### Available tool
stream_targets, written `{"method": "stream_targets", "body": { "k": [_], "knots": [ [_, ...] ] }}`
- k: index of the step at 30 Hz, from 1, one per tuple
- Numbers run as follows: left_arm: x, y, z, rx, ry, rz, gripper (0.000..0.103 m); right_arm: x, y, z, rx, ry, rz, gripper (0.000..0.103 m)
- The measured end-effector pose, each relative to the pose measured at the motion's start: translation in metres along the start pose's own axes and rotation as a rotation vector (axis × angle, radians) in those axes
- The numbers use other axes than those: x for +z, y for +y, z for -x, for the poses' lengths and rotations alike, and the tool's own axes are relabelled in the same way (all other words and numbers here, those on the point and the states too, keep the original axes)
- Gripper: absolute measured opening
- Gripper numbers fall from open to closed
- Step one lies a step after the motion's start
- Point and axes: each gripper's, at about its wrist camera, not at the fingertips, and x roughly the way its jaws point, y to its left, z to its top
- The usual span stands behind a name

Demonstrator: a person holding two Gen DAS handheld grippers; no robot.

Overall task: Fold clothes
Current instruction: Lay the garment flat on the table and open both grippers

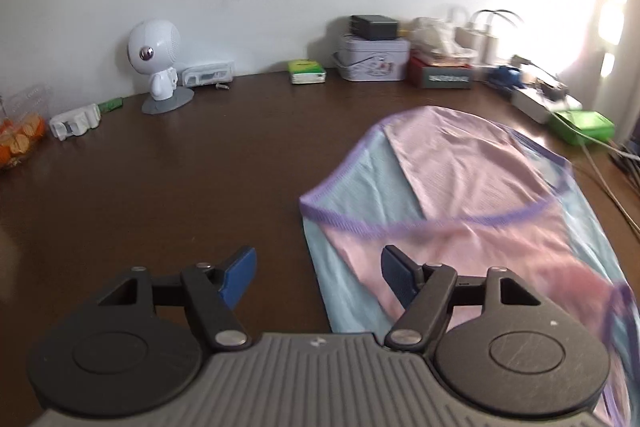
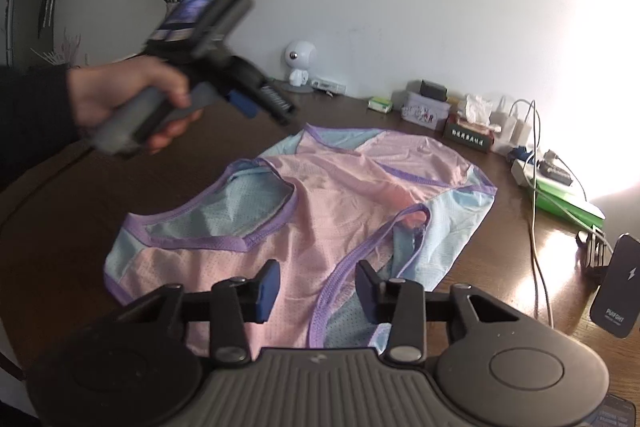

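Two grippers hang over one garment, and neither has a hold on it. The pink and pale-blue mesh vest [image 2: 320,211], trimmed in purple, lies spread but rumpled on the dark wooden table [image 1: 160,179], armholes gaping, one edge already doubled over itself.

Left gripper [image 1: 318,277] first: jaws spread wide, nothing between the blue pads, hovering beside the vest's near edge, one pad over bare wood and the other over the cloth. From the other side you can see the person's hand [image 2: 132,103] wrapped round its grey handle, up off the table and blurred.

Right gripper [image 2: 318,291] now: jaws roughly half open, poised over the pink panel and the purple armhole binding near the bottom of the vest. The pads aren't pressing on anything that I can see.

Here's the worry. That mesh is thin and slippery-looking; a half-open jaw coming down could pinch a single layer, or only the binding, and the vest would drag into a twist instead of folding flat. If the left side closes where it is, it may well catch wood and no fabric. And the white charger cables [image 2: 534,211] trail close by on the right, so a wide sweep of cloth could snag them.
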Motion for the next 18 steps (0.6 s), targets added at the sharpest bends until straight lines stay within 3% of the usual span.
{"method": "stream_targets", "body": {
  "k": [3,4,5,6,11,16,18],
  "knots": [
    [0.020,0.002,-0.034,-0.002,0.004,0.014,0.070,-0.008,-0.008,-0.003,-0.010,0.042,-0.049,0.031],
    [0.023,0.001,-0.042,-0.008,0.017,0.007,0.058,-0.011,-0.010,-0.005,-0.013,0.057,-0.061,0.031],
    [0.026,-0.001,-0.049,-0.014,0.031,0.001,0.026,-0.013,-0.012,-0.006,-0.018,0.071,-0.072,0.031],
    [0.029,-0.002,-0.056,-0.019,0.043,-0.007,0.003,-0.014,-0.014,-0.007,-0.022,0.079,-0.078,0.030],
    [0.010,-0.009,-0.041,0.003,-0.013,-0.137,0.001,-0.016,-0.018,-0.008,-0.019,0.071,-0.083,0.027],
    [-0.017,0.034,0.003,0.117,-0.066,-0.114,0.001,-0.012,-0.017,-0.013,-0.055,0.067,-0.041,0.026],
    [-0.036,0.050,0.029,0.190,-0.048,-0.083,0.001,-0.008,-0.014,-0.010,-0.077,0.036,-0.008,0.026]
  ]
}}
